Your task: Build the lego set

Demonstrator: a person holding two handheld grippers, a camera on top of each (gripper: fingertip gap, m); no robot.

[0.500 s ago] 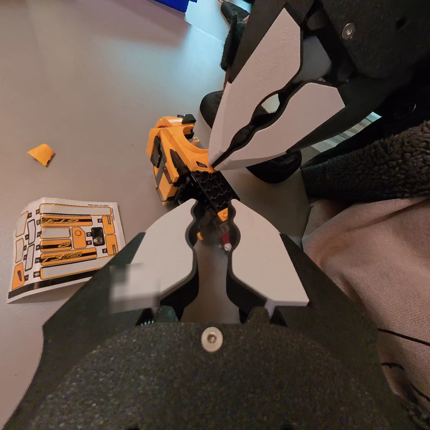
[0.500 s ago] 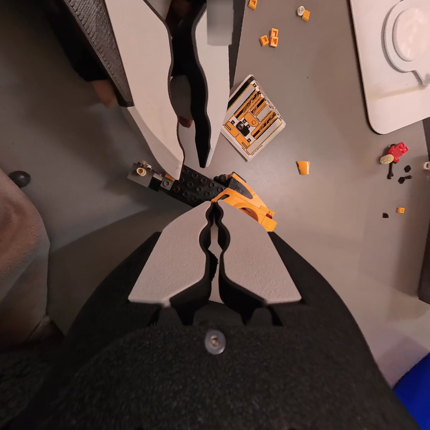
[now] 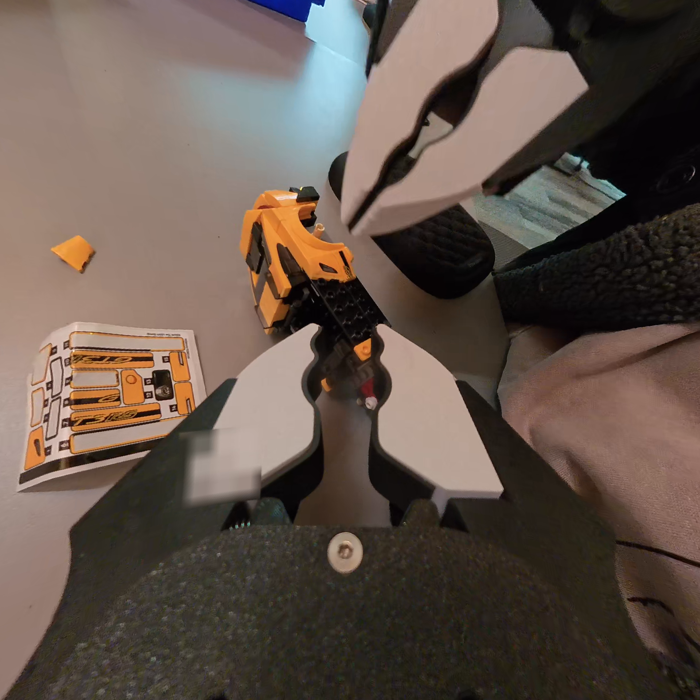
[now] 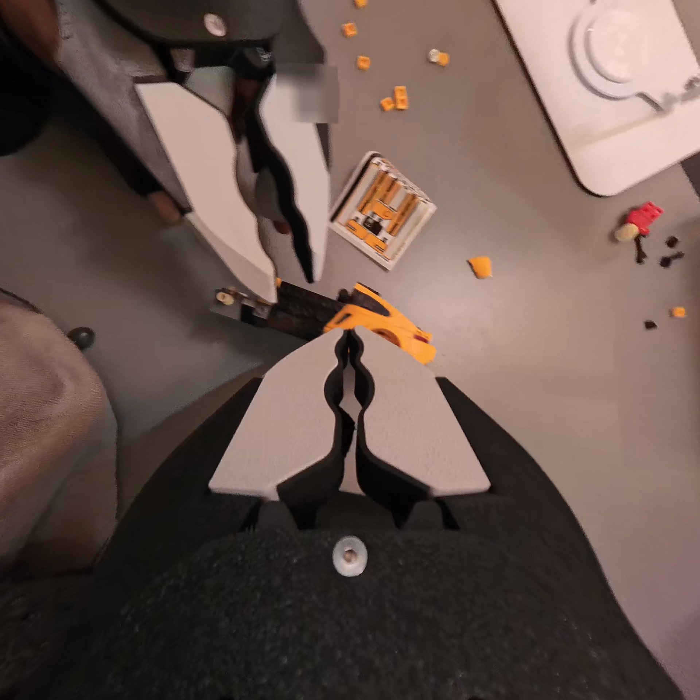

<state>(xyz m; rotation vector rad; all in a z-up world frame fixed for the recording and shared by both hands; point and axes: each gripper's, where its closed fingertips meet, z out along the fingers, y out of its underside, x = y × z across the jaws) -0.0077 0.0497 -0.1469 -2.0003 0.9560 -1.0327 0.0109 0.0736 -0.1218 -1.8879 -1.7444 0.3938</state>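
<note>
Since the earlier frame the right gripper [image 3: 350,226] has lifted clear of the orange front of the toy brick car [image 3: 299,261]; in the left wrist view its closed tips now hang just above and to the right of the car, no longer touching it, and the same gripper [image 4: 346,331] shows pressed together on nothing at the centre of its own view. The grey tabletop [image 3: 151,132] fills most of both views. At the upper right of the right wrist view lies a white board [image 4: 568,132] with a round raised shape. The left gripper [image 3: 346,342], in the lower centre of its view, pinches the narrow black rear end of the car, its light grey fingers [image 3: 272,382] closed on either side of the dark studded chassis, while the orange bodywork stretches away toward the middle of the frame. A dark rounded pad [image 3: 435,257] lies to the right of the car, beside a fleecy dark sleeve [image 3: 606,272] and pale cloth [image 3: 587,416] at the right edge. A sticker sheet [image 3: 113,401] in orange, black and white lies at the left, below a loose orange wedge piece [image 3: 74,252]. In the right wrist view small orange bricks [image 4: 396,99] are scattered at the top, and a red piece [image 4: 644,216] with tiny black bits [image 4: 670,257] sits at the right edge.
</note>
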